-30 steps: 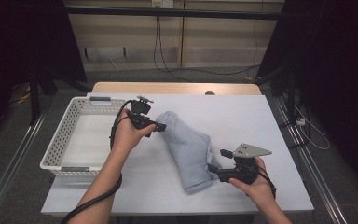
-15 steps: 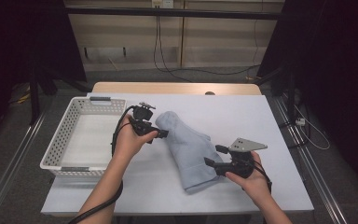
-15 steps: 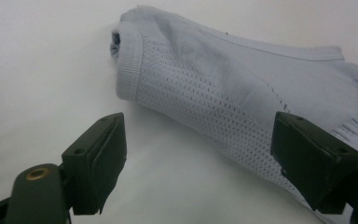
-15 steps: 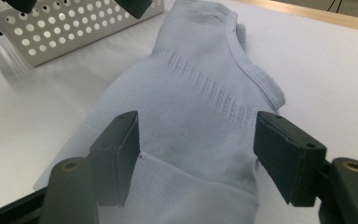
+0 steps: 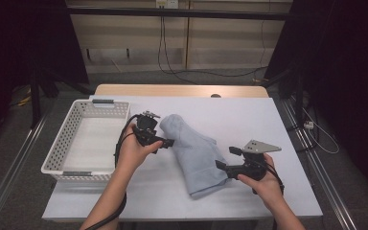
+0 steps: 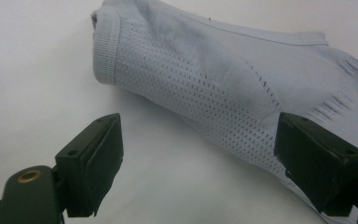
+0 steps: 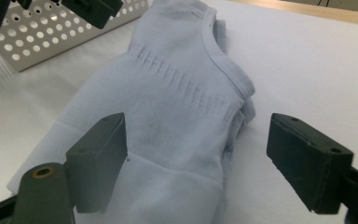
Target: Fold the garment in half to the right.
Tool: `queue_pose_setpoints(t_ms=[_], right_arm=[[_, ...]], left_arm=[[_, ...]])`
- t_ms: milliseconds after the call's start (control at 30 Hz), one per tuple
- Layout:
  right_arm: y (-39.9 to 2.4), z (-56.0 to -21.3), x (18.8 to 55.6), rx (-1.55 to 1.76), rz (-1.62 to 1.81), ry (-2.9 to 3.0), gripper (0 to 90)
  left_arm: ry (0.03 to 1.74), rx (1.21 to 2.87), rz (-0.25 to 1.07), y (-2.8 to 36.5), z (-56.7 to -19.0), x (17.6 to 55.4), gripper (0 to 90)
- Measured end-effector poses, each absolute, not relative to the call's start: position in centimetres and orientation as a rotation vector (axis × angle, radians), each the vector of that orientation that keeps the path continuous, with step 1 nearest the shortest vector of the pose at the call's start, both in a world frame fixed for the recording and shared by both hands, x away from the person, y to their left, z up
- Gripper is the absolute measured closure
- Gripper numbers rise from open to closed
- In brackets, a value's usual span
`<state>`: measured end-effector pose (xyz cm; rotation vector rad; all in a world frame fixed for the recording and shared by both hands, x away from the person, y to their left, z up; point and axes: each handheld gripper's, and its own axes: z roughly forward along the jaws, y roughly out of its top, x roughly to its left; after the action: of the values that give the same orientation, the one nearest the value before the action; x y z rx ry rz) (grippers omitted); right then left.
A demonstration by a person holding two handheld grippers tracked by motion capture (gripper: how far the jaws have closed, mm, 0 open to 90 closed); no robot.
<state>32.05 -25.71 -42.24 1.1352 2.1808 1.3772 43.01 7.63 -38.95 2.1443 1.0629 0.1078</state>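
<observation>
The folded garment [image 5: 196, 152] is lying mid-bench, beside the basket [image 5: 67, 139]; left gripper [image 5: 168, 143] and right gripper [image 5: 224, 159] are flanking its ends, fingers released, having just widened, probably readying to lift it together.

White table [image 5: 278, 124]: basket [image 5: 67, 143], folded garment [image 5: 196, 153].

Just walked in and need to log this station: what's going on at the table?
A person holds a two-jaw gripper in each hand over a folded light blue garment lying on the white table. The left gripper sits at the garment's far end, the right gripper at its near end. Both stand open, with no pad pressing the cloth, and their jaws have just been opening. A white perforated basket stands at the left.
</observation>
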Motion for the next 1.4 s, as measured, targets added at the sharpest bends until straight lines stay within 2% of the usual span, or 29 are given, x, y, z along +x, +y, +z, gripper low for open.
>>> queue_pose_setpoints(t_ms=[300, 533, 933, 1400], right_arm=[[-26.9, -42.8, 32.0, 1.17, 1.361, 2.165, 15.1], [-27.5, -43.0, 31.9, 1.16, 1.372, 2.175, 10.2], [-28.2, -43.1, 31.1, 1.162, 1.353, 2.155, 10.0], [-28.1, -43.2, 30.7, 1.158, 1.325, 2.161, 10.0]], left_arm=[[1.019, 2.142, 0.149, 7.4, -39.4, 41.8, 13.4], [1.003, 2.151, 0.122, 6.9, -39.9, 41.2, 11.9], [1.002, 2.143, 0.06, 6.2, -40.5, 40.2, 10.1], [1.005, 2.154, 0.06, 4.7, -40.9, 39.5, 10.0]])
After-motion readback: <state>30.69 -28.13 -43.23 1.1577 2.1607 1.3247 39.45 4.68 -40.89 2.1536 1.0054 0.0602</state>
